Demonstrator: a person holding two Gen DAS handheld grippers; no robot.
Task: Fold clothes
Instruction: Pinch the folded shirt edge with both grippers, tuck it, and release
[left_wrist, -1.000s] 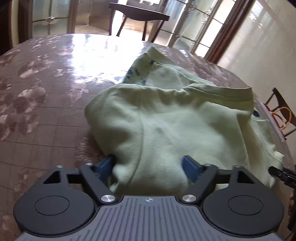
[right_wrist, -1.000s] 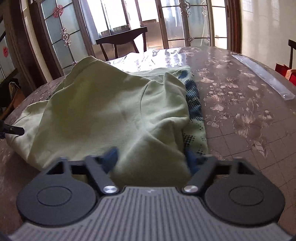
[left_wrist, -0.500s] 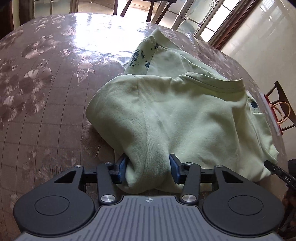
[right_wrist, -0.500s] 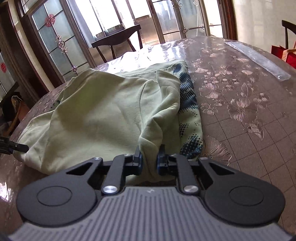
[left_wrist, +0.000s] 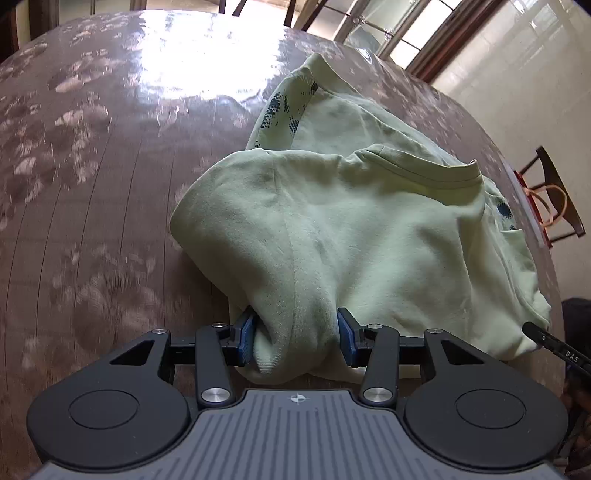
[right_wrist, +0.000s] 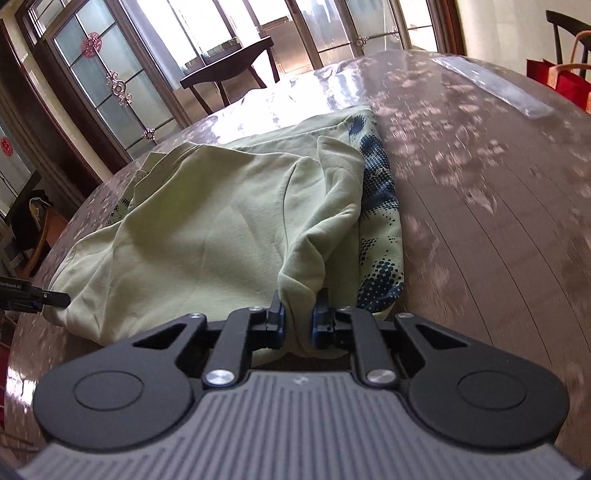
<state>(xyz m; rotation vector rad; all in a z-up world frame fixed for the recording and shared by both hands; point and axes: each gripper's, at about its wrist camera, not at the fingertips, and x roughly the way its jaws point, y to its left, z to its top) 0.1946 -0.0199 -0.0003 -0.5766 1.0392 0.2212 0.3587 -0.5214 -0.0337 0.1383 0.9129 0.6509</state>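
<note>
Right wrist view: right gripper pinches green shirt low.

table: floral brown, glossy | on it: pale green shirt

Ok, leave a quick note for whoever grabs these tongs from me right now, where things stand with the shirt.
Left tongs: closing round a thick bunch of the pale green shirt at its near edge, the gap between them wide.
Right tongs: shut tight on a narrow fold at the shirt's other near corner.
The shirt lies crumpled on the round table, collar away from you, blue-printed side showing along one edge.
Done: both near corners picked up.
Left: firm up the left grip, probably lift and spread the shirt flat, then fold. No neat fold shows yet.
</note>
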